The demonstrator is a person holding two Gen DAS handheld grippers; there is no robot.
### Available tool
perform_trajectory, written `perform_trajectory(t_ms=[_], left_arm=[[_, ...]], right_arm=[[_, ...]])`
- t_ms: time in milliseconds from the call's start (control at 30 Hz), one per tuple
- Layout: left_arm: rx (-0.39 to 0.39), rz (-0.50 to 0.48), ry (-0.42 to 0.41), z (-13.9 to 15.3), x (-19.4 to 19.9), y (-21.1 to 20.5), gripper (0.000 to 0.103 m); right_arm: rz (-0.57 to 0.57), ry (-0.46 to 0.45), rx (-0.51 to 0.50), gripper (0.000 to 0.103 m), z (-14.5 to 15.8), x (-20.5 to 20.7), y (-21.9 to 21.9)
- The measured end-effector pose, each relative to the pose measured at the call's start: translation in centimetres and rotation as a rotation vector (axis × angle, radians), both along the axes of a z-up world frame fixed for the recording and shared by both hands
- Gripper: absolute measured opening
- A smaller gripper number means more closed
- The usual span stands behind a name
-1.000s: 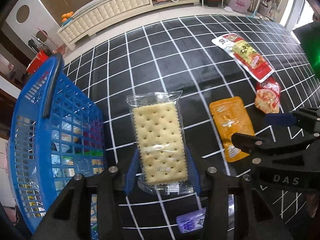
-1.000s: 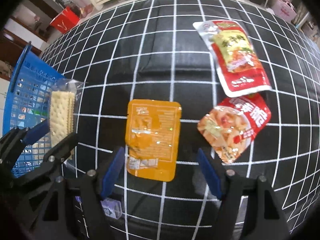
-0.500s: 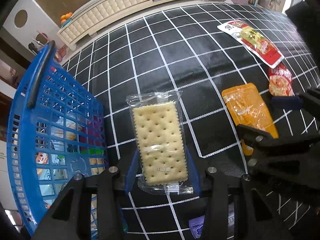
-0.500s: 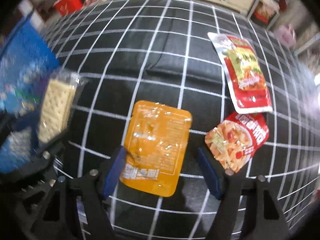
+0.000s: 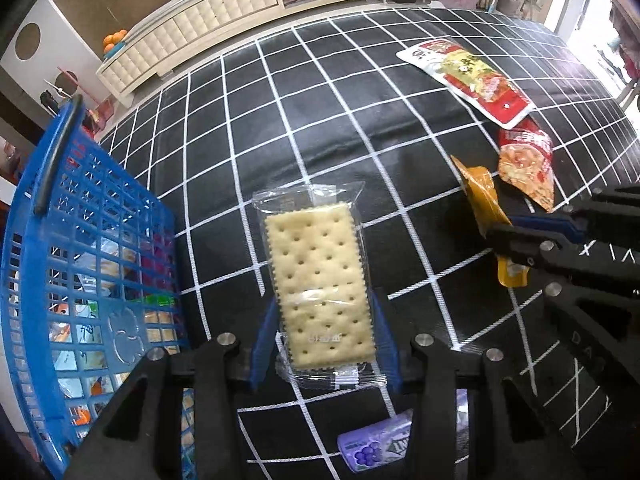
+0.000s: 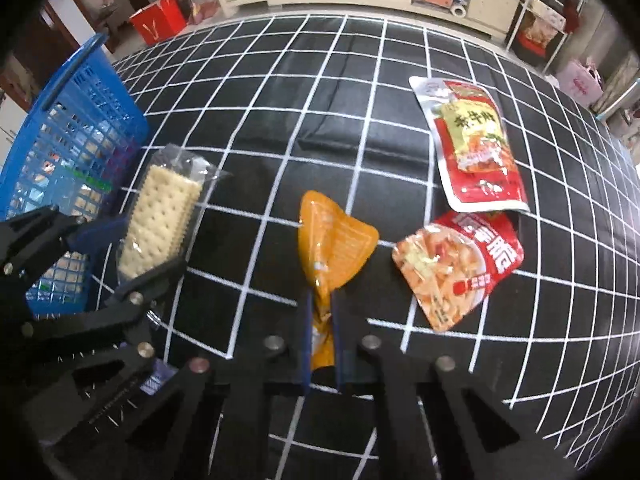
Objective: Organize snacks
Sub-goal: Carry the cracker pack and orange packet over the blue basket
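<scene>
Both grippers loaded, basket waiting beside them.

The left gripper (image 5: pixel 324 344) clamps a clear-wrapped cracker pack (image 5: pixel 320 288) by its long edges, held just beside the blue basket (image 5: pixel 36 216), which already has snacks inside. The right gripper (image 6: pixel 322 344) has pinched tight on the orange pouch (image 6: pixel 332 248), farther from the basket than the crackers, and the pouch buckles upward between the pads. Farthest from the basket, a red-and-white pouch (image 6: pixel 472 148) and a small red snack bag (image 6: pixel 460 268) lie on the black grid mat (image 6: pixel 320 100); a purple packet (image 5: pixel 376 444) lies on the mat near the crackers. This looks like the carry step: next, each load must clear the basket rim before release, crackers first by my guess, since they hang nearest.
</scene>
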State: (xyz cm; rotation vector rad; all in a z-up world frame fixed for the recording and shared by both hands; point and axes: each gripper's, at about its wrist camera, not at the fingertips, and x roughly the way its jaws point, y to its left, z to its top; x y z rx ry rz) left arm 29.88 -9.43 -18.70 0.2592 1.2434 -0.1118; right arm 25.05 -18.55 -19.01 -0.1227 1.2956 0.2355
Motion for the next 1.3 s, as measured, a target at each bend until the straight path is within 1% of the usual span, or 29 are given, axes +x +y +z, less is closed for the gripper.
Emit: perform_trajectory(t_ms=[133,200,267,367,500,633,733,833,967,1133,1233,1300], left_arm=[[-0.017,0.0,-0.003,0.8,-1.3,0.1,0.043],[-0.016,-0.006,-0.008,1.4,-1.5,0.1,0.043],[-0.018,-0.011,-0.021,2.1,-1.9,0.2,0.043],[-0.033,-0.011,-0.041,3.6,-2.5,0.4,0.043],[-0.061,-0.014,-0.076,6.2,-3.8,0.7,0.043],[-0.086,-0.016,-0.131,9.4,-5.5,1.7,0.043],[-0.096,-0.02,-0.176,12.2,-6.9,3.3,0.043],[-0.108,-0.006,-0.219,14.8,-8.1,5.5,0.043],[-0.131,0.028,-0.248,17.2,-9.6,8.9,0.043],[-0.118,0.06,-0.265,18.1,-10.5,12.7,0.043],[-0.124,0.098,-0.266,18.5,-11.0,15.6,0.043],[-0.129,0.11,-0.266,18.5,-10.8,16.8,0.043]], right_arm=[[-0.035,0.004,0.04,0.011,-0.6,-0.1,-1.4],[-0.043,0.007,0.054,0.011,-0.2,-0.9,-2.4],[-0.047,-0.003,0.048,0.011,0.3,-0.8,-3.0],[-0.045,-0.033,0.035,0.011,3.2,-1.1,-3.8],[-0.039,-0.087,0.012,0.011,6.7,-1.9,-2.7],[-0.03,-0.132,-0.002,0.011,9.7,-3.1,-1.6],[-0.017,-0.166,0.005,0.011,12.7,-4.8,-1.5],[0.002,-0.191,0.009,0.011,14.5,-5.3,-0.2],[0.031,-0.217,0.03,0.011,16.2,-5.5,2.3],[0.075,-0.236,0.056,0.011,17.1,-5.4,5.8],[0.092,-0.219,0.074,0.011,16.9,-4.7,7.9],[0.106,-0.208,0.076,0.011,16.8,-4.3,9.2]])
